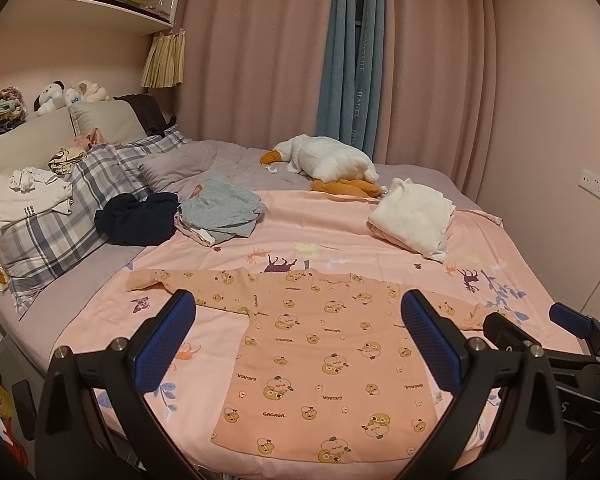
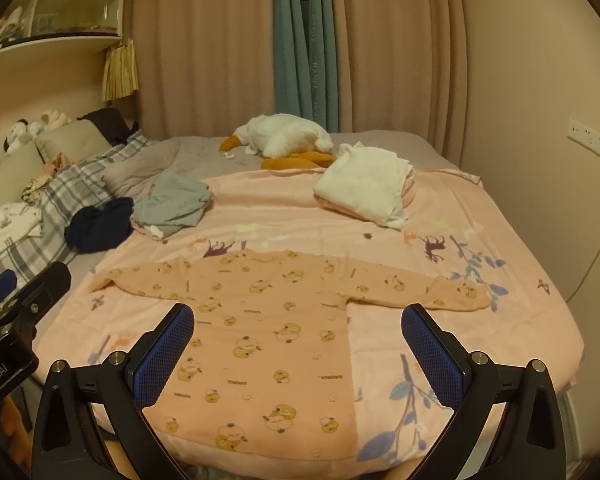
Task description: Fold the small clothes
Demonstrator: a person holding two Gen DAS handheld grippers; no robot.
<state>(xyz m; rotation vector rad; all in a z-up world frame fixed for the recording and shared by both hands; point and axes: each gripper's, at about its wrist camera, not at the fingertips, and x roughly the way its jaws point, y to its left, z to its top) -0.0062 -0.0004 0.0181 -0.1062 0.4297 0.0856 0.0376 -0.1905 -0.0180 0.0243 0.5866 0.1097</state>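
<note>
Right now both grippers, left (image 1: 298, 344) & right (image 2: 298, 350), hover wide & empty over the flat shirt (image 1: 324, 356); thin fabric w/ the sheet (image 1: 332, 236) underneath could get pinched too.

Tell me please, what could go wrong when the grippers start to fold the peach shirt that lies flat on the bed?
1. The peach shirt lies on a similar pink sheet; an open left gripper or right gripper might pinch both layers.
2. The shirt's hem reaches the bed edge, so a pull might slide it off.
</note>
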